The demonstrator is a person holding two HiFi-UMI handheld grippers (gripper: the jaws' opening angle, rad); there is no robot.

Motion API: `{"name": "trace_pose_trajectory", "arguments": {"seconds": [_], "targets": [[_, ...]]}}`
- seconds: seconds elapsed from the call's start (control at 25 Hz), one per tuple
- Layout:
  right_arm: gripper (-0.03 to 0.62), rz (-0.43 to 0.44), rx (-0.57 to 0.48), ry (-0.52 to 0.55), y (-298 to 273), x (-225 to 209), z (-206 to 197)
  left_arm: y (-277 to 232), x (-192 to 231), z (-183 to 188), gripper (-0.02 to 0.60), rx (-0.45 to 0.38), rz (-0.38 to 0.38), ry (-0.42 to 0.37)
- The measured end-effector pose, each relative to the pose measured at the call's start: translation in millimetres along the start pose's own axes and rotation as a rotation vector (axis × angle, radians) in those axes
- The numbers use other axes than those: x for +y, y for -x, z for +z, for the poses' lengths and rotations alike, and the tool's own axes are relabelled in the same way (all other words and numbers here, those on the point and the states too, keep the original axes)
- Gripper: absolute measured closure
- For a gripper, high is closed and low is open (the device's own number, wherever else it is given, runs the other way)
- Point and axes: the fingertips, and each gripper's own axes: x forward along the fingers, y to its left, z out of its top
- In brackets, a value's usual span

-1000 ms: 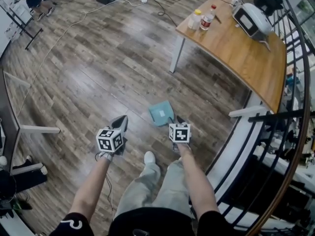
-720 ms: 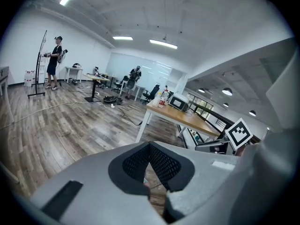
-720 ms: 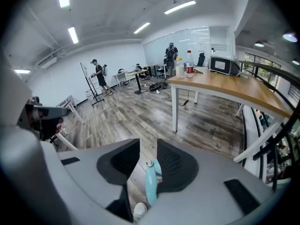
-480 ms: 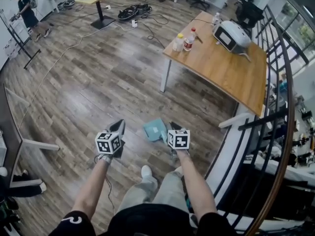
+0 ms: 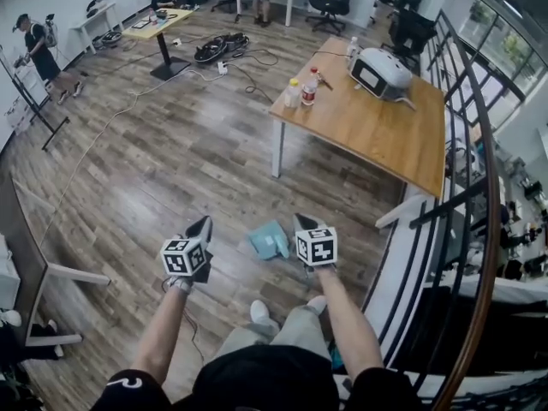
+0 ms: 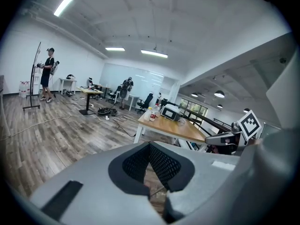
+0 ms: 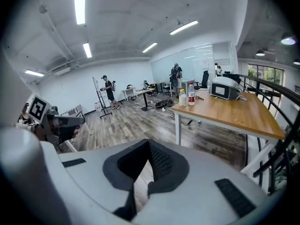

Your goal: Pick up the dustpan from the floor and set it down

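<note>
The teal dustpan (image 5: 270, 240) lies flat on the wood floor in the head view, just ahead of a white shoe (image 5: 259, 311). Both grippers hang above the floor on either side of it, and neither touches it. My left gripper (image 5: 202, 223) is to its left, with its pads closed together and nothing between them (image 6: 150, 146). My right gripper (image 5: 301, 221) is close to the dustpan's right edge. Its jaws have just been closing and now stand shut with nothing in them (image 7: 149, 144). Only a sliver of floor shows below its pads.
A wooden table (image 5: 377, 135) stands ahead on the right with two bottles (image 5: 301, 88) and a white device (image 5: 381, 71). A black railing (image 5: 462, 187) runs along the right. Cables (image 5: 223, 45) lie far ahead. A white frame leg (image 5: 77, 272) lies at the left.
Both grippers have risen away from the floor and the head view has lifted with them. The dustpan stays on the floor between them.
</note>
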Motion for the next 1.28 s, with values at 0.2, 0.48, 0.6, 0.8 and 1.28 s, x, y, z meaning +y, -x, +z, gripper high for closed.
{"name": "trace_pose_trajectory", "arguments": {"seconds": [0.2, 0.48, 0.6, 0.8, 1.28], "targets": [[0.599, 0.011, -0.064, 0.019, 34.0, 8.7, 23.9, 23.3, -18.7, 29.9, 0.584, -0.053, 0.003, -0.021], [0.599, 0.012, -0.089, 0.032, 64.4, 8.8, 37.4, 42.8, -46.6, 53.6, 0.584, -0.090, -0.030, -0.047], [0.599, 0.012, -0.110, 0.041, 73.6, 6.6, 40.1, 47.1, -50.4, 52.8, 0.584, -0.096, -0.028, -0.036], [0.599, -0.004, -0.134, 0.048, 87.4, 2.7, 47.8, 50.1, -55.9, 58.0, 0.584, -0.110, -0.030, -0.023], [0.599, 0.003, -0.141, 0.039, 94.6, 9.6, 43.0, 52.2, -69.0, 60.4, 0.584, -0.105, -0.054, -0.044]]}}
